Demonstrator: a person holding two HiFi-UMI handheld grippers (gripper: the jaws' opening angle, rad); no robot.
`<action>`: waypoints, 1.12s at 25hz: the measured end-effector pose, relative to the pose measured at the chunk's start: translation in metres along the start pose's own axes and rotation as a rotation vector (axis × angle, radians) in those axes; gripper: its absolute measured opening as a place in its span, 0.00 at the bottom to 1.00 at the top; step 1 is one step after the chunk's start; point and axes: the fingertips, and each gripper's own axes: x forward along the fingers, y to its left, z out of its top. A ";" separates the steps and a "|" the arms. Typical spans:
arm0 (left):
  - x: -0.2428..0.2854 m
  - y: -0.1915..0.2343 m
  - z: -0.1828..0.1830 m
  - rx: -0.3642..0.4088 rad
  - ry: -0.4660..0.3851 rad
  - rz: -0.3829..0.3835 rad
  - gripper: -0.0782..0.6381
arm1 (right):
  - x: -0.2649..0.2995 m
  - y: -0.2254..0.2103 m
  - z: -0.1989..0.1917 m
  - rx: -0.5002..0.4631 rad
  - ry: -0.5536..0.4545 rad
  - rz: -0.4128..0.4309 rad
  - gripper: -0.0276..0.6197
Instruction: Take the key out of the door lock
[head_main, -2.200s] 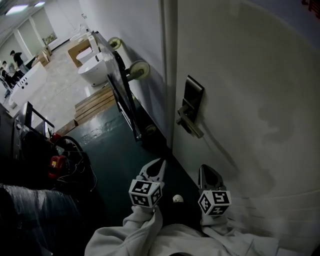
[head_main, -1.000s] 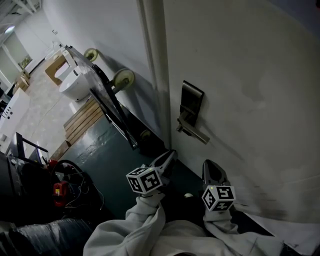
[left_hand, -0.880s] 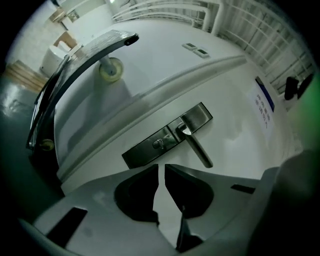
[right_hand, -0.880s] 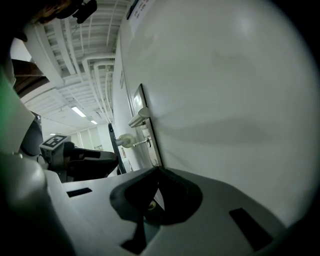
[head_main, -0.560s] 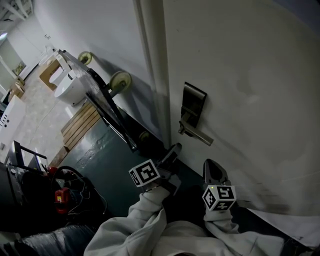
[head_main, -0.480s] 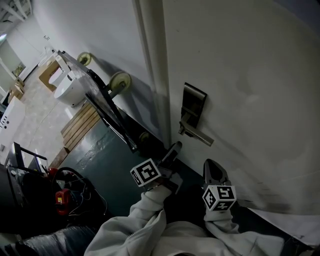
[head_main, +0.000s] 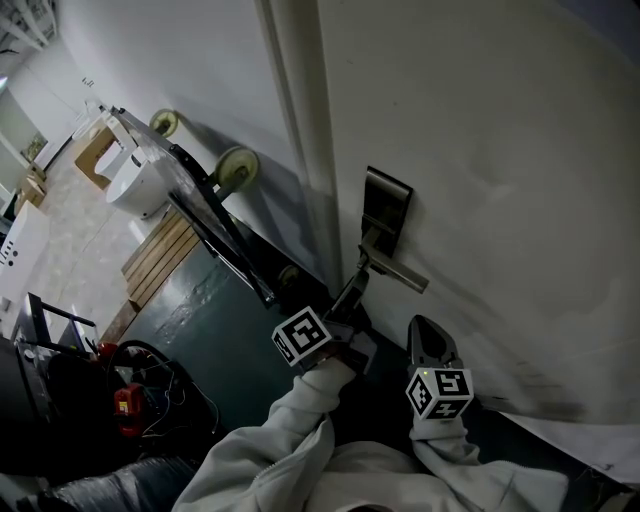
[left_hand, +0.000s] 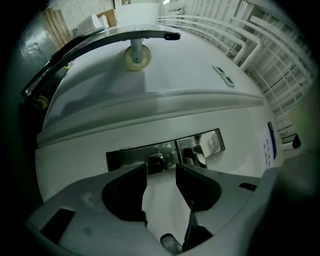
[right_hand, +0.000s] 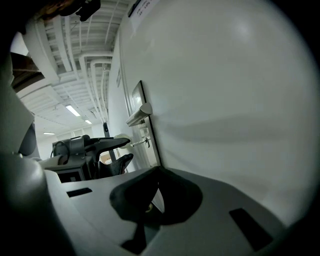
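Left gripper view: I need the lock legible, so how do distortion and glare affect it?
Left gripper view: fisheye bows the white door; the dark metal lock plate stays sharp, its right half mirror-bright. Head view: dim overall.

The right gripper (right_hand: 157, 172) had its jaws closed together beside a white door (right_hand: 225, 100), with the lever handle (right_hand: 139, 115) beyond.
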 end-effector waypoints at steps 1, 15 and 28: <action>0.002 0.000 0.002 -0.005 -0.007 0.000 0.33 | 0.000 -0.001 0.000 0.000 0.000 -0.001 0.12; 0.027 0.008 0.003 -0.080 -0.034 -0.010 0.33 | -0.007 -0.019 0.000 0.000 0.015 -0.015 0.12; 0.033 0.008 0.007 -0.115 -0.106 -0.004 0.21 | -0.014 -0.028 -0.003 -0.019 0.036 0.000 0.12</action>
